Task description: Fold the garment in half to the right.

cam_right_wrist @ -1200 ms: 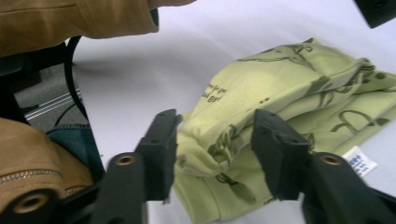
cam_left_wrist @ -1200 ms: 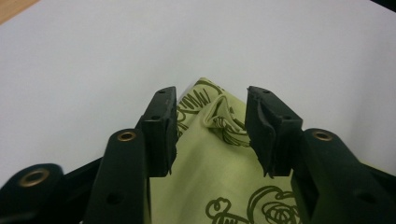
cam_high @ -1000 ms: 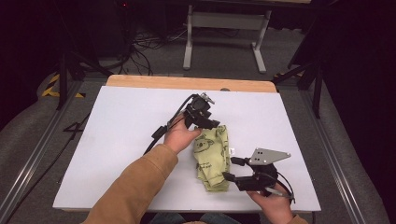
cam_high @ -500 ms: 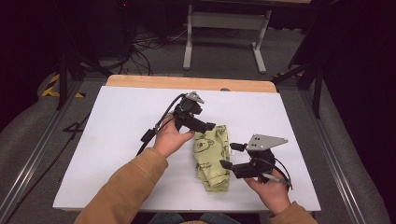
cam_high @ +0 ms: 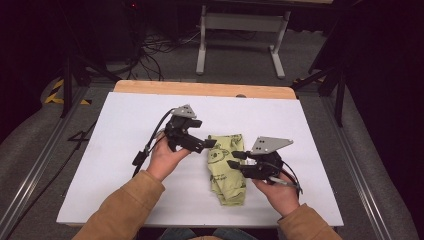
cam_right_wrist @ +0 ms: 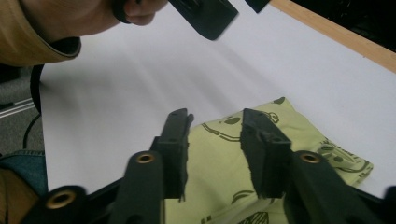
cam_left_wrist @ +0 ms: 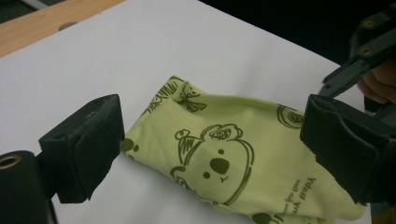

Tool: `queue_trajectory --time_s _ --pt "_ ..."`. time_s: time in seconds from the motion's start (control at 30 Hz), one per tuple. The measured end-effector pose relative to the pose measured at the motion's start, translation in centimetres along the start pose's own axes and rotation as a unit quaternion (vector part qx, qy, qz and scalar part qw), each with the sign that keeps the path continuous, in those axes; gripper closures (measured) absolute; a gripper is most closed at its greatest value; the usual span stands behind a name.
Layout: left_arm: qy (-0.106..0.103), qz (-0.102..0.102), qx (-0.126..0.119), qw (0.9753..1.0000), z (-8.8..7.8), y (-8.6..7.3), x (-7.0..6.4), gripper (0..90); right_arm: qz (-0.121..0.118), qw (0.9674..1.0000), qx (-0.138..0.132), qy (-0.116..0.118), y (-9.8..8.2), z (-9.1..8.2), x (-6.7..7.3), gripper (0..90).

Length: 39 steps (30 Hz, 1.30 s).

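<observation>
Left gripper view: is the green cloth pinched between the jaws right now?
No. The left gripper stands wide open, and the green cloth lies flat on the white table between the jaws.

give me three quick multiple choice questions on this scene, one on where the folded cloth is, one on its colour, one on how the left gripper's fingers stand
1. Where does the folded cloth lie?
A. between the two grippers on the white table top
B. on the floor
C. on the wooden strip at the far edge

2. What colour is the cloth?
A. red
B. light green with dark koala drawings
C. plain blue

3. How do the left gripper's fingers stand?
A. clamped on the cloth
B. shut on nothing
C. wide apart, nothing pinched

Answers:
1 A, the high view shows it on the table top between the left gripper and the right gripper.
2 B, the print is clear in the left gripper view.
3 C, the fingers stand at that view's two sides, off the cloth.
</observation>
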State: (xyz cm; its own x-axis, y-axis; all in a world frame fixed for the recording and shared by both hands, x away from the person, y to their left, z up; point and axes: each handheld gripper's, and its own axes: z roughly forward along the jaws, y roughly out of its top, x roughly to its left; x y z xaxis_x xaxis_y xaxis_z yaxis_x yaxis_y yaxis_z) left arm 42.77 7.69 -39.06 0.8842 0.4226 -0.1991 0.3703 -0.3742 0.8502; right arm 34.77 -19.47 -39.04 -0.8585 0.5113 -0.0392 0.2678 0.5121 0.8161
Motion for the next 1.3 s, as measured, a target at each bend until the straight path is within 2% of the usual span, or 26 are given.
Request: queue_trajectory --time_s 0.13,0.37,0.5,0.57,0.77,0.87,0.9,1.07,1.3 --pt "0.002 0.007 -0.014 0.9999 -1.7 -1.4 -0.7 8.1 -0.008 0.9999 0.012 0.000 0.1 1.4 0.0 76.9" --pt "0.001 0.010 -0.038 0.9992 -3.6 -3.2 -1.6 8.5 -0.012 0.9992 0.037 -0.001 -0.1 3.1 -0.1 80.9" --pt "0.011 0.026 -0.043 0.9987 -4.6 -4.1 -2.1 8.4 -0.004 0.9988 0.049 -0.003 -1.0 3.3 -0.3 78.6" --pt "0.006 0.022 -0.054 0.9983 -5.0 -4.5 -2.2 8.4 0.003 0.9985 0.054 -0.004 -1.6 3.4 -0.4 75.8" --pt "0.009 0.027 -0.055 0.9981 -5.7 -5.1 -2.1 8.1 0.015 0.9985 0.051 -0.011 -2.8 3.0 -0.5 69.5" --pt "0.012 0.022 -0.058 0.9980 -6.3 -5.7 -1.8 8.1 0.024 0.9984 0.050 -0.011 -3.8 2.8 -0.6 64.8" --pt "0.009 0.016 -0.058 0.9982 -6.3 -5.8 -1.8 8.0 0.027 0.9983 0.051 -0.011 -4.1 2.8 -0.6 63.8" --pt "0.009 0.013 -0.057 0.9982 -6.4 -6.2 -1.6 7.8 0.041 0.9978 0.050 -0.010 -5.3 2.8 -0.8 58.5" --pt "0.002 0.009 -0.055 0.9984 -6.0 -6.4 -1.8 7.8 0.049 0.9974 0.054 -0.003 -6.4 3.4 -0.5 56.6"
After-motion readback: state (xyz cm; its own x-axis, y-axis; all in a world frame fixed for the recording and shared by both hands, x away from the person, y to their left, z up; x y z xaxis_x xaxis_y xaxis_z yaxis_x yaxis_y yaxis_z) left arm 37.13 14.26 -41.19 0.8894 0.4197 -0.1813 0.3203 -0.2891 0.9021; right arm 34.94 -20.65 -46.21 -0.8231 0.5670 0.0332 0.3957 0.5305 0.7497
